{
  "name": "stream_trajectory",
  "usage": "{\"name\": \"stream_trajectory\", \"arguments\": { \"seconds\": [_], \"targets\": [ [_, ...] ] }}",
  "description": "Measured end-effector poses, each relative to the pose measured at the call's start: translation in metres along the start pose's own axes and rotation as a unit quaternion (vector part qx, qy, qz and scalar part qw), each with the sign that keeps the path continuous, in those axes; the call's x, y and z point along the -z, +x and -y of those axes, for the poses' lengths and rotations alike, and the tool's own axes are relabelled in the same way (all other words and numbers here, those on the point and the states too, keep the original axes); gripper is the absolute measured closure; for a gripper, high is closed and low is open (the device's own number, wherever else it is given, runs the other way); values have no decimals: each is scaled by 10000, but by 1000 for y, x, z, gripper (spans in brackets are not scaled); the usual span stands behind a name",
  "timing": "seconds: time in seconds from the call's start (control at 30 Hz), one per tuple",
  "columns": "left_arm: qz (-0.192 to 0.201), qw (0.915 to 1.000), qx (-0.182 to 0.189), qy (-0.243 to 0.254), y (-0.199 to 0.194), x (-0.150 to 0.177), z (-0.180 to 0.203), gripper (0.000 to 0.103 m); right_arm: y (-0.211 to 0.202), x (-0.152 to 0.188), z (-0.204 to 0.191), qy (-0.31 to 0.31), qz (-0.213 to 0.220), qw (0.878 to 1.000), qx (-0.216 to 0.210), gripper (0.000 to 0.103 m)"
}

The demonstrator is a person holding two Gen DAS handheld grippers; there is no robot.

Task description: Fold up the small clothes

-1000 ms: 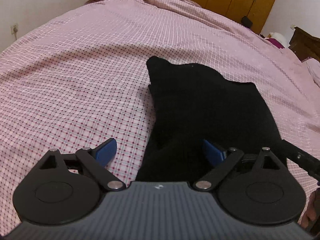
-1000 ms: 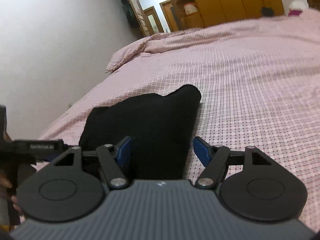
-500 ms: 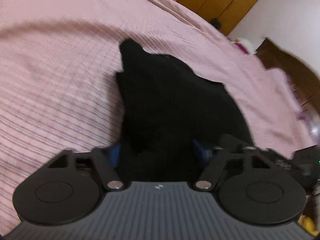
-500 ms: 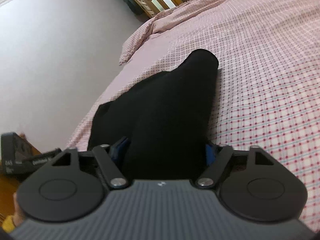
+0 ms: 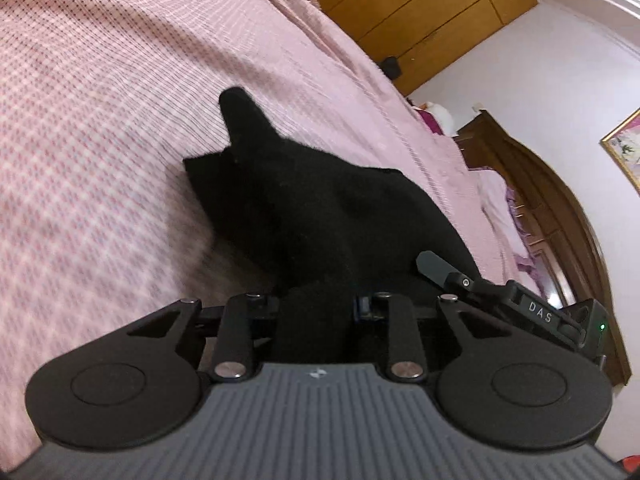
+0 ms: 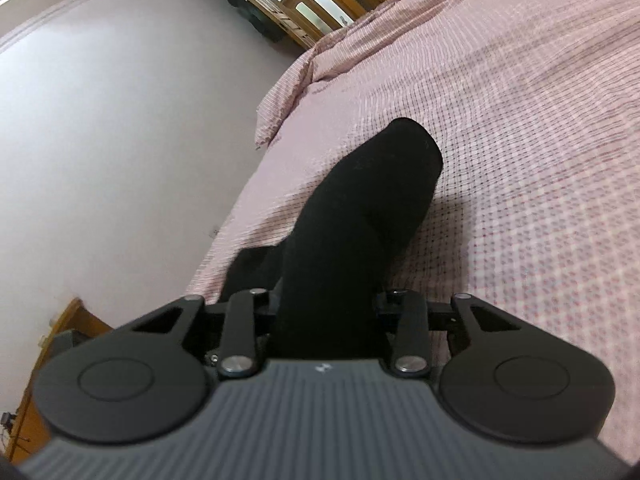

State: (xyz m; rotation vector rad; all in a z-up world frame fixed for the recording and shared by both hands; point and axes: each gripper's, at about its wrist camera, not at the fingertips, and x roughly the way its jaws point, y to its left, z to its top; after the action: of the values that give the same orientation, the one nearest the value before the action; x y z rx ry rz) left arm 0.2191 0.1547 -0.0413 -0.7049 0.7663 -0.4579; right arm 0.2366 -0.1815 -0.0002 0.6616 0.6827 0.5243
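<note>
A small black garment [image 5: 320, 204] lies on the pink checked bed cover [image 5: 100, 100]. My left gripper [image 5: 316, 308] is shut on its near edge, and the cloth bunches up between the fingers and rises off the bed. My right gripper [image 6: 326, 304] is shut on the other near edge of the same black garment [image 6: 368, 200], which stretches away from it toward a rounded far end. The fingertips of both grippers are buried in the black cloth. The right gripper's body shows at the right of the left wrist view [image 5: 520, 300].
The pink bed cover [image 6: 540, 140] spreads wide around the garment. A pillow [image 6: 288, 92] lies at the far end. Wooden wardrobes [image 5: 420, 12] stand beyond the bed, and a dark wooden headboard [image 5: 560, 208] is at the right. A white wall [image 6: 100, 140] borders the bed's left side.
Both grippers went from open around the garment's near edge to shut on it. They have lifted the near edge, and both views have tilted.
</note>
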Motion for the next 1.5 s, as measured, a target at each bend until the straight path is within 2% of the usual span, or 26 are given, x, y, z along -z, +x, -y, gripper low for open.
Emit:
{"name": "stream_trajectory", "arguments": {
  "seconds": [0.17, 0.37, 0.5, 0.57, 0.63, 0.83, 1.03, 1.13, 1.17, 1.23, 1.33, 1.5],
  "targets": [
    [-124, 9997, 193, 131, -11, 43, 36, 72, -55, 16, -4, -258, 151, 9994, 145, 66],
    [-506, 9975, 113, 488, -3, 96, 70, 72, -111, 38, 2, -708, 319, 9954, 561, 66],
    [-631, 9945, -427, 715, 2, 123, 78, 68, -116, 60, 24, -837, 219, 9912, 1006, 64],
    [-577, 9917, -772, 853, -3, 137, 80, 49, -106, 74, 38, -896, 97, 9871, 1325, 57],
    [-499, 9889, -986, 991, -8, 146, 82, 45, -99, 85, 49, -931, 107, 9848, 1462, 48],
    [-252, 9760, -1529, 1532, -32, 156, 106, 41, -110, 86, 43, -942, 186, 9840, 1498, 46],
    [-79, 9660, -1943, 1705, -58, 156, 125, 40, -139, 97, 26, -1272, 412, 9757, 1735, 46],
    [-44, 9602, -2129, 1807, -63, 158, 129, 40, -159, 103, 15, -1496, 654, 9697, 1817, 51],
    [-50, 9577, -2220, 1832, -55, 158, 127, 40, -166, 106, 12, -1545, 762, 9664, 1907, 67],
    [-96, 9533, -2369, 1871, -52, 161, 124, 40, -173, 110, 7, -1642, 773, 9625, 2017, 84],
    [-132, 9475, -2532, 1949, -43, 166, 118, 40, -174, 116, 11, -1532, 633, 9683, 1871, 84],
    [-70, 9372, -2730, 2167, -28, 170, 111, 36, -151, 127, 29, -1450, 315, 9686, 1993, 84]
  ]
}}
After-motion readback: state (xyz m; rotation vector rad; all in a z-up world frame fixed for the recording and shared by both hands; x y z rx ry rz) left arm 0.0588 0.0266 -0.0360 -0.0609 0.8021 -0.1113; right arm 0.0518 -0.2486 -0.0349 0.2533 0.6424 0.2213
